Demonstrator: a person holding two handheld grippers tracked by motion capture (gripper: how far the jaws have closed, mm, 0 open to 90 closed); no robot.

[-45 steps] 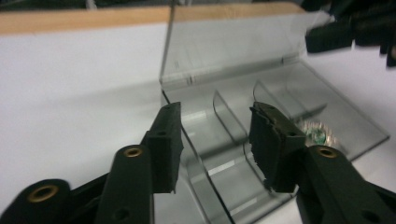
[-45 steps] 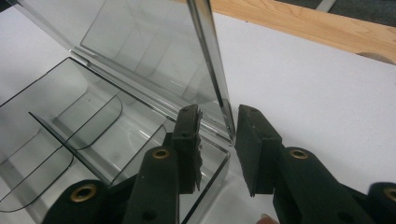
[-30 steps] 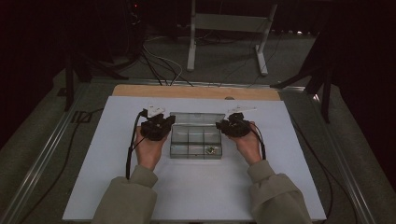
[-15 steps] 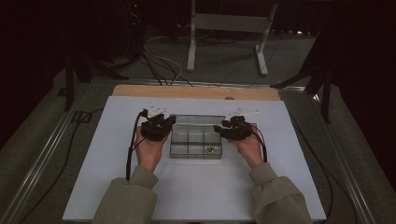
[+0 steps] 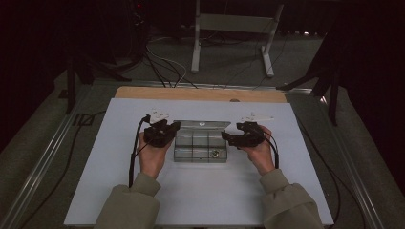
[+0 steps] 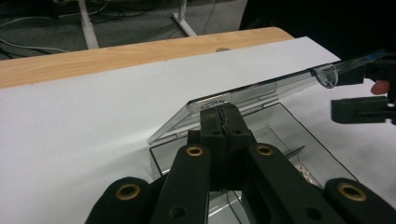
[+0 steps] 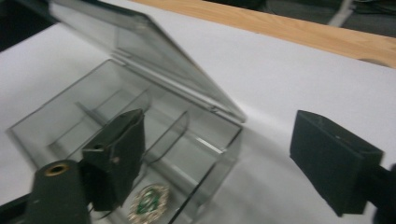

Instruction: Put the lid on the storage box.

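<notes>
Fingers of the left gripper (image 6: 219, 122) are pressed fully together, tips resting at the near-left rim of the clear plastic box (image 5: 199, 148), with nothing visibly pinched between them. On the other side, the right gripper (image 5: 231, 139) has just been opening: its jaws now stand wide apart, and in the right gripper view no part of the box lies between the two black pads (image 7: 116, 154). Compared with a second ago, when that gripper sat close over the box's right end, it has drawn a little away to the right — and the lid (image 6: 261, 95), which lay low then, now stands raised on its hinge.

My reading is that the lid has been lifted and let go, so the opening step looks done and the compartments are free to reach into. Whether the lid will stay up unaided I cannot tell; it leans at a slant rather than upright.

The box sits at the middle of the white mat (image 5: 119, 191), between the two hands, its long axis running left to right across the table. Its hinge lies along the far edge, so the lid's free edge points up and back toward the person. Inside, a small round metallic piece (image 7: 148, 204) rests in a front compartment near the right end. Beyond the mat runs the wooden table edge (image 5: 200, 94).
</notes>
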